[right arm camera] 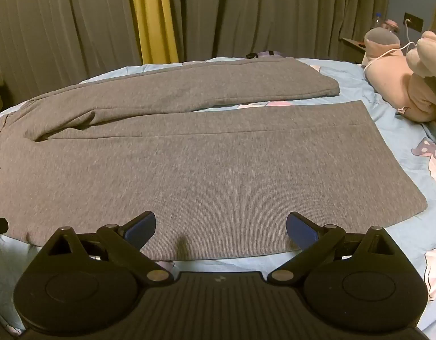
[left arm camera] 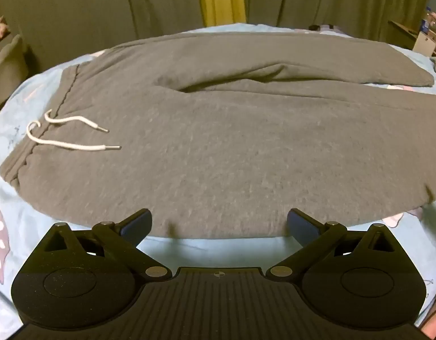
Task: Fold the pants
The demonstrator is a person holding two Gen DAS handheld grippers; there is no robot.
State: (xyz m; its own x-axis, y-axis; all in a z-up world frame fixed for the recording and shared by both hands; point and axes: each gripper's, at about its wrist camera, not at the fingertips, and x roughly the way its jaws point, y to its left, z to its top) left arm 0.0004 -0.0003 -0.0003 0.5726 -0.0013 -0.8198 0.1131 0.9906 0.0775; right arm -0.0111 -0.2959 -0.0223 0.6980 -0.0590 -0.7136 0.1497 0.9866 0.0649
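Drab curtains with one yellow panel hang behind a bed dressed in a pale blue sheet printed with mushrooms. The grey sweatpants lie spread flat across that sheet, legs parted in a narrow V, the waistband and its white drawstring at the left end, the cuffs off to the right. Both tools hang just short of the pants' near edge, angled down: the left gripper and the right gripper each stand spread wide with nothing between the pads. The fabric looks thick, soft and limp, so I'd expect it to sag and drag instead of holding a crease; pinching the near leg's edge near the waistband and near the cuff seems sensible. Pink plush toys crowd the sheet beyond the cuffs, clear of the pants.
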